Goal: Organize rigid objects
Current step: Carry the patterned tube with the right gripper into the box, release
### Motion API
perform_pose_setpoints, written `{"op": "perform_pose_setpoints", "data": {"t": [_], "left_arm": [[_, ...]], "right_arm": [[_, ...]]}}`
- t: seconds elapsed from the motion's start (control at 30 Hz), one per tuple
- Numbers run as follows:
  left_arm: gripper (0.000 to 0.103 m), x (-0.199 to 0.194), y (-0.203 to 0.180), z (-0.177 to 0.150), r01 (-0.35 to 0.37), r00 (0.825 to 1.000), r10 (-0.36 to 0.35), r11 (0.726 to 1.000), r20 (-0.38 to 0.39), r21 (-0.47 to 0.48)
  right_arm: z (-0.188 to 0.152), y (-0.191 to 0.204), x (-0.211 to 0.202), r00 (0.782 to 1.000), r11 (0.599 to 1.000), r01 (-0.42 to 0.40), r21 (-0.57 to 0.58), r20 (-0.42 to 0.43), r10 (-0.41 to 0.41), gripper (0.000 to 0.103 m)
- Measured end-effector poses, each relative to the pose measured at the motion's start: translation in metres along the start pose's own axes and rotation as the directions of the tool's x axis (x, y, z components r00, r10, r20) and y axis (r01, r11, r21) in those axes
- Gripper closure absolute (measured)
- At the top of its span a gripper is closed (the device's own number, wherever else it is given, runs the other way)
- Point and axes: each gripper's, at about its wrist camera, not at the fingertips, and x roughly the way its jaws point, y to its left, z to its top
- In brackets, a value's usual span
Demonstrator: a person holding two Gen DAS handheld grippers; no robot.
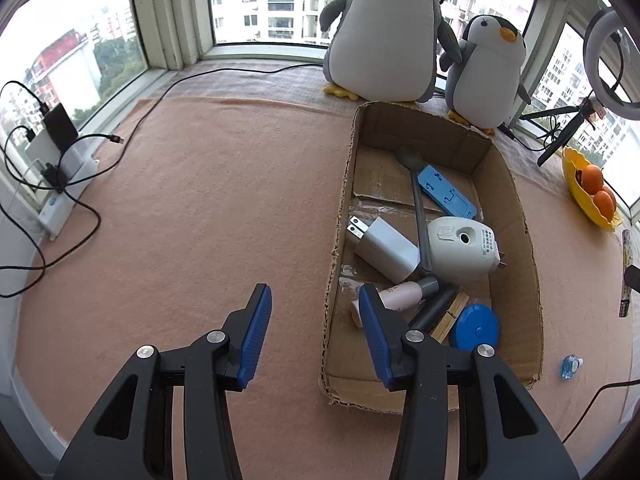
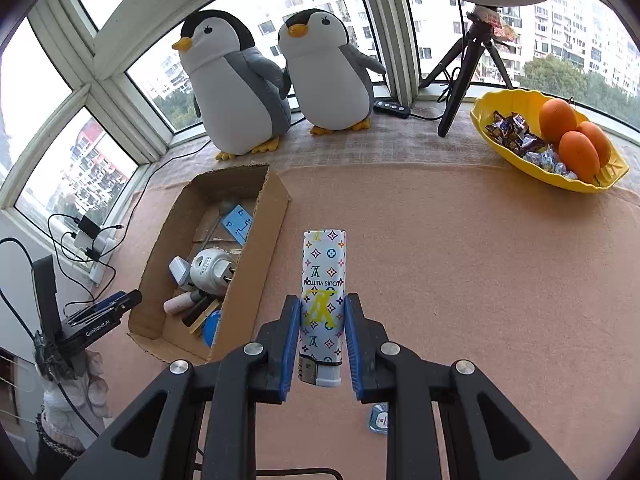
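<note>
White patterned plastic lighter [image 2: 323,304], long axis along the jaws, is clamped in the right gripper [image 2: 322,344] above the tabletop, right of the open brown cardboard box [image 2: 276,216]; left gripper [image 1: 316,332] jaws open, empty.

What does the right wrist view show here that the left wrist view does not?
Only the right wrist view: the right gripper shut on a patterned lighter, the candy in the yellow bowl, and the penguins' faces.
Only the left wrist view: the left gripper close up, open and empty over the blanket, and the box contents laid out clearly, such as the white charger and blue tape measure.
Both: the cardboard box, two plush penguins, and the oranges.
</note>
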Motion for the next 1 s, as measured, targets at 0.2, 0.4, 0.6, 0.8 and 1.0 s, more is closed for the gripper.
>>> {"op": "perform_pose_setpoints", "data": {"t": [0.2, 0.4, 0.6, 0.8, 1.0], "left_arm": [[0.059, 0.012, -0.001, -0.003, 0.010, 0.999, -0.010, 1.000, -0.030, 0.006], [0.066, 0.022, -0.004, -0.007, 0.015, 0.998, -0.014, 1.000, -0.058, 0.015], [0.091, 0.029, -0.002, -0.011, 0.020, 0.997, -0.020, 1.000, -0.075, 0.007], [0.096, 0.029, -0.006, -0.012, 0.027, 0.997, -0.026, 0.999, -0.068, 0.019], [0.096, 0.031, -0.004, -0.011, 0.034, 0.997, -0.032, 0.999, -0.070, 0.015]], "right_arm": [[0.009, 0.039, 0.007, 0.999, 0.997, -0.054, -0.059, 0.004, 0.054, 0.083], [0.015, 0.075, 0.022, 0.996, 0.990, -0.090, -0.112, -0.014, 0.089, 0.083], [0.019, 0.100, 0.040, 0.994, 0.982, -0.104, -0.155, -0.039, 0.099, 0.083], [0.020, 0.111, 0.056, 0.992, 0.980, -0.120, -0.160, -0.067, 0.111, 0.083], [0.021, 0.125, 0.069, 0.991, 0.974, -0.116, -0.192, -0.081, 0.102, 0.083]]}}
